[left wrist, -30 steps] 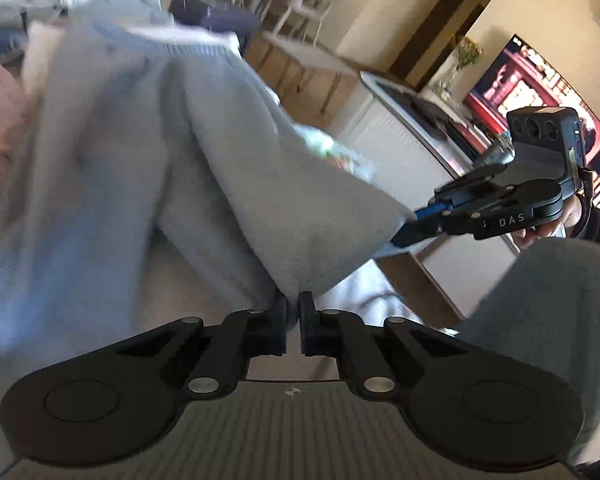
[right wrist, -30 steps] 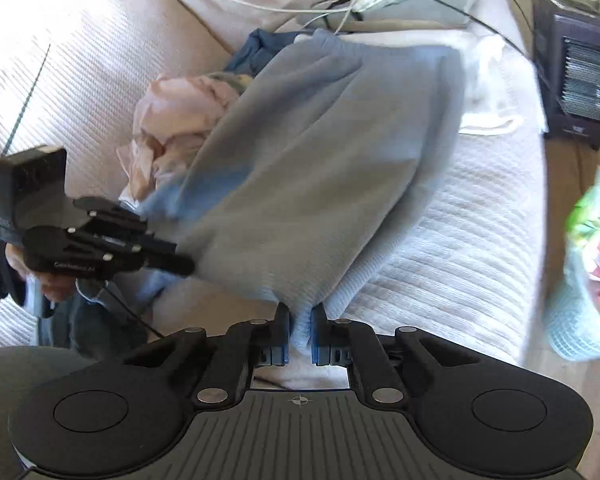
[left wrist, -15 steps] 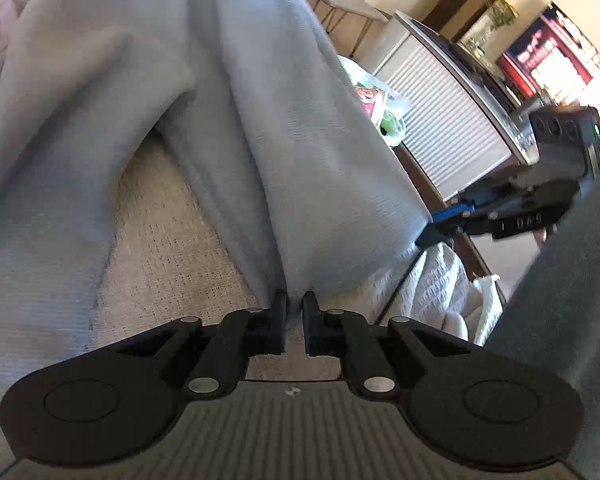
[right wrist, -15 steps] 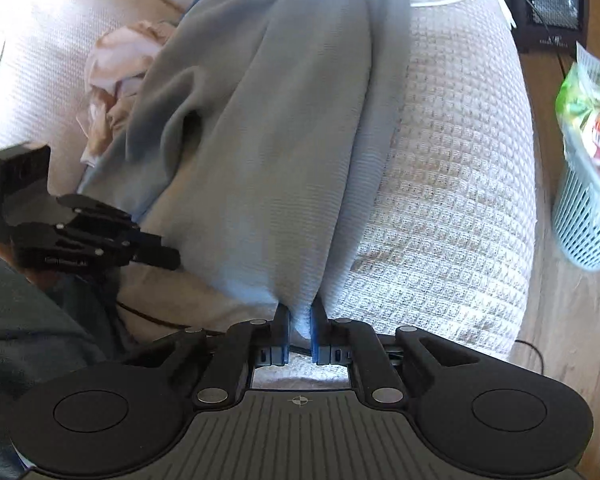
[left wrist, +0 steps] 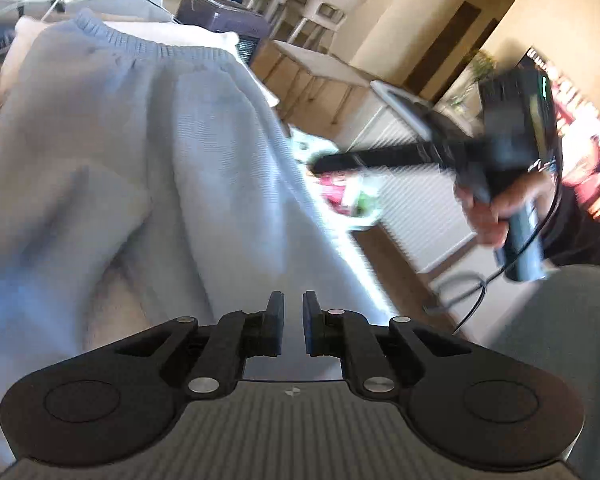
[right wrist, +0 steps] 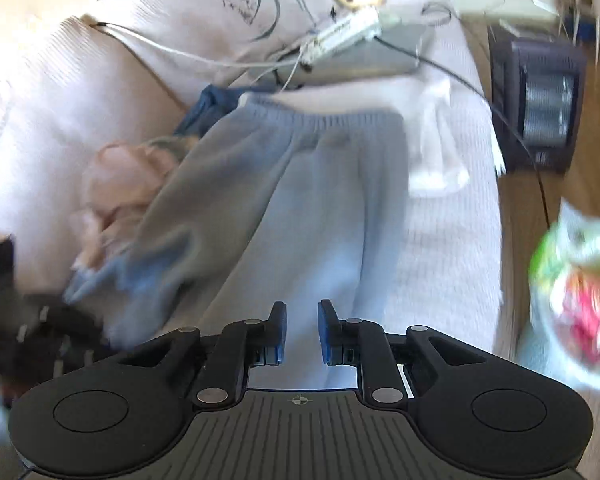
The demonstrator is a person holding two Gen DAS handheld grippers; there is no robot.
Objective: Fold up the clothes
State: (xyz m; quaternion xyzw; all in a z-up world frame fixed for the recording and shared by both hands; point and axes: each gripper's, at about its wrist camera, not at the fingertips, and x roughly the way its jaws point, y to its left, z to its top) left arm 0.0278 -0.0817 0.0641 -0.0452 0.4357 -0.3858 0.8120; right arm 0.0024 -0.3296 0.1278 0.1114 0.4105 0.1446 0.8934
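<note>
The sweatpants (right wrist: 284, 208) are lying spread on the sofa (right wrist: 440, 248), waistband at twelve o'clock and legs running toward six. The right gripper (right wrist: 302, 332) is opening, its blue pads parting with nothing pinched between them; cloth is showing only beyond the gap. The left gripper (left wrist: 293, 322) is showing a narrow slot between its pads, and I cannot tell whether cloth is caught in it. Judging by the lie, the pants are laid out but not yet folded. Outward at ten o'clock a pink garment (right wrist: 120, 184) is waiting, a white one (right wrist: 436, 160) at one. A cushion (right wrist: 220, 4) at twelve is carrying writing too blurred to read.
</note>
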